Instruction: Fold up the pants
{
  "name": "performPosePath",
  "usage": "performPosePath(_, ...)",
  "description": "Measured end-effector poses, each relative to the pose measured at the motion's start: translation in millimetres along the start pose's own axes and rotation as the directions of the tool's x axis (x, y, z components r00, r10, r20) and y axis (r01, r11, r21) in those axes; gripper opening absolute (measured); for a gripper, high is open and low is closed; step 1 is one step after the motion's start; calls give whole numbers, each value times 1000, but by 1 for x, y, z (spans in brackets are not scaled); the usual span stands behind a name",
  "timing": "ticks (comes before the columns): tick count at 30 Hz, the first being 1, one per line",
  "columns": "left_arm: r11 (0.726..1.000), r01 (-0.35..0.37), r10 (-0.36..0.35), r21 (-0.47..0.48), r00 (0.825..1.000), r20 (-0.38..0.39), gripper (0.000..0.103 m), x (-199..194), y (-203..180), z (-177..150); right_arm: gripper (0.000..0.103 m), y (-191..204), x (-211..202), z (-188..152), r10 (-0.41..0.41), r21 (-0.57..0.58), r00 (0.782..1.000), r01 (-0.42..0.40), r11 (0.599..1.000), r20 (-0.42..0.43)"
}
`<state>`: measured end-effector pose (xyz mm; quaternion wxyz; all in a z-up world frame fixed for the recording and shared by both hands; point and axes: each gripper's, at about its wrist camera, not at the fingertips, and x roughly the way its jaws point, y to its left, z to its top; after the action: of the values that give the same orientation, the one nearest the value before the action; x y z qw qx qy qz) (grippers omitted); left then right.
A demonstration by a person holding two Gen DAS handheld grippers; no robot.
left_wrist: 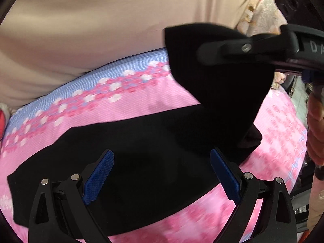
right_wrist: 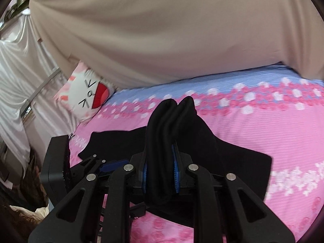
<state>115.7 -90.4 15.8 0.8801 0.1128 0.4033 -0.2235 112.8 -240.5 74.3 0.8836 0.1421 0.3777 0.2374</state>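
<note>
The black pants (left_wrist: 141,141) lie on a bed covered with a pink bedspread (left_wrist: 131,105) that has a flower band and a light blue stripe at its far side. Most of the garment is spread flat on the bedspread. One end of it is lifted off the bed and hangs in the air as a folded flap.

The right gripper (right_wrist: 160,174) holds this lifted end. In the right wrist view its jaws are nearly closed, and a thick bunch of black cloth in several layers is pressed between the two blue pads (right_wrist: 175,174). The cloth stands up beyond the fingertips in two rounded folds. In the left wrist view the same gripper comes in from the right edge, above the flat part of the pants, with the black flap hanging from it.

The left gripper (left_wrist: 162,176) is above the flat part of the pants. Its jaws stand wide open, the blue pads well apart, and nothing is between them. I cannot tell if the fingertips touch the cloth under them.

A beige curtain (right_wrist: 162,30) hangs behind the bed. A white cat-face pillow (right_wrist: 87,95) lies at the far left corner of the bed, beside the curtain.
</note>
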Motion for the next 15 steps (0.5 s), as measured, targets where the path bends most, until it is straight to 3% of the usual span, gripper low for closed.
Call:
performPosePath(11, 985, -158, 150, -72, 984, -100, 93, -5, 84, -61, 18, 55, 130, -32, 57, -50, 979, -68, 996, -197)
performPosePath(15, 986, -155, 146, -66, 982, -117, 93, 7, 100, -77, 18, 58, 170, -48, 43, -40, 965, -55, 998, -260)
